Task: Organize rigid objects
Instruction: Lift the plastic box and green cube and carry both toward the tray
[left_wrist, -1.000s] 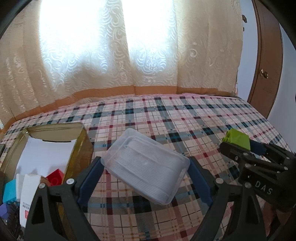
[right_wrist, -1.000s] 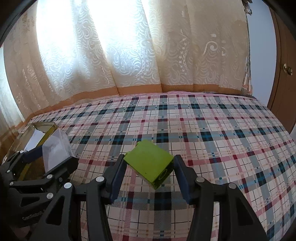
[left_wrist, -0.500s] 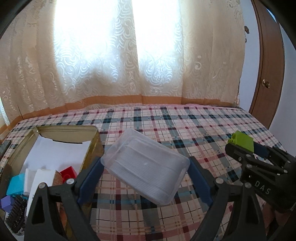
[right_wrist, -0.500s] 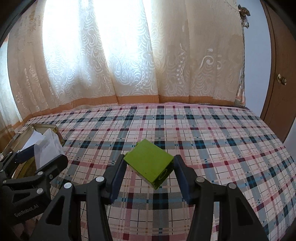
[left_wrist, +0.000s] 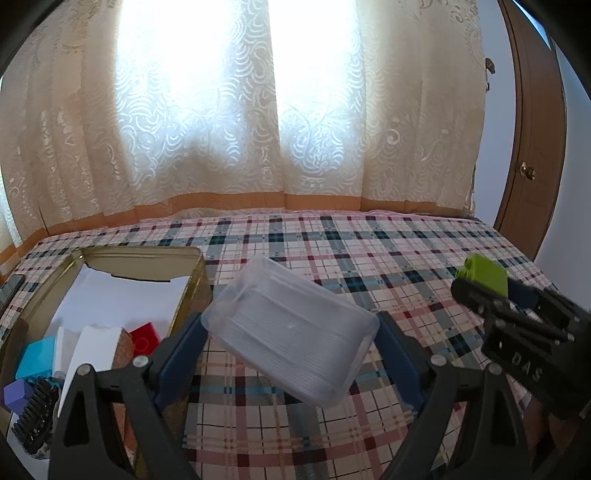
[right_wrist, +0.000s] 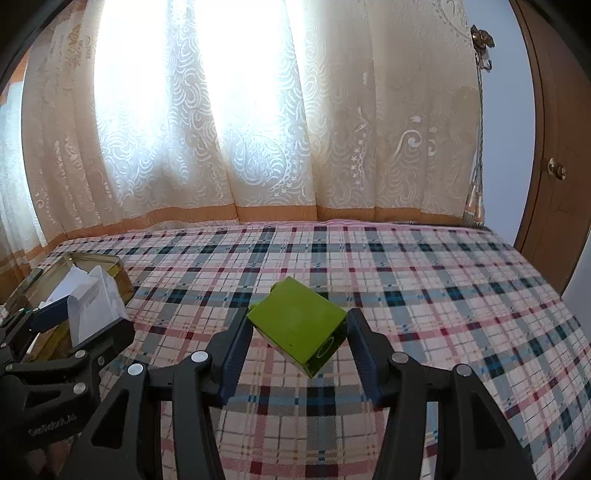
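Left gripper (left_wrist: 290, 332) gripped a clear plastic box (left_wrist: 291, 334) by its two ends, box tilted, held above the plaid cloth (left_wrist: 369, 258). At left sat an open gold tin (left_wrist: 147, 254) lined with white paper, holding a red block (left_wrist: 146, 334), cyan block (left_wrist: 38, 356), purple block (left_wrist: 16, 393), a black brush (left_wrist: 35, 421) and a white card (left_wrist: 90, 349). At right, the right gripper (left_wrist: 480, 284) clamped a green block (left_wrist: 482, 275). Lace curtain (left_wrist: 240, 110) behind; wooden door (left_wrist: 535, 147) far right.

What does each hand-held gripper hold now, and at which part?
The left hand-held gripper clamps a clear plastic box by its two short ends. The right hand-held gripper clamps a green block by opposite sides.
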